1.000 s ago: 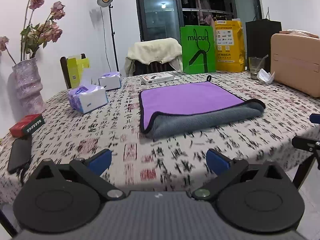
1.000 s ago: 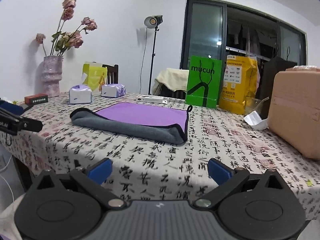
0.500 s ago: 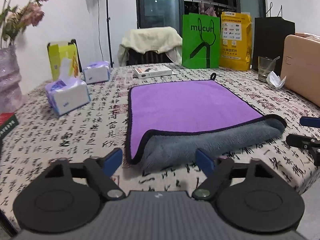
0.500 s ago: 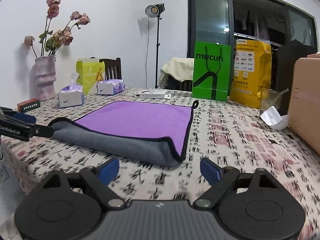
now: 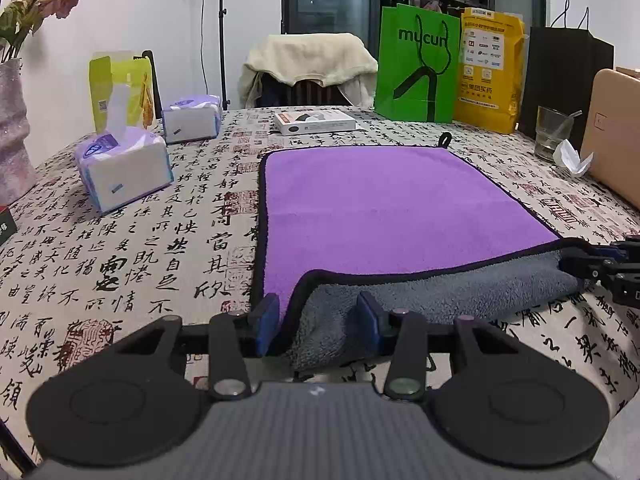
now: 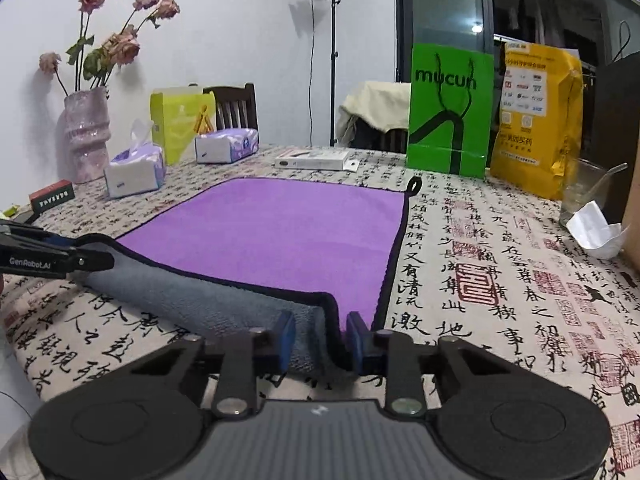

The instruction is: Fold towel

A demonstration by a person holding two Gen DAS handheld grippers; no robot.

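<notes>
At the near fold of the towel (image 5: 400,208), with left tool (image 5: 318,322) and right tool (image 6: 320,340) spread astride its corners, pinch both layers evenly before lifting.

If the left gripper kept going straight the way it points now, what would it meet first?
The towel: its grey folded near edge already lies between the left gripper fingers. Pushing straight on would bunch that fold and slide over the purple face. The white box lies well beyond, though depth is hard to judge.
</notes>
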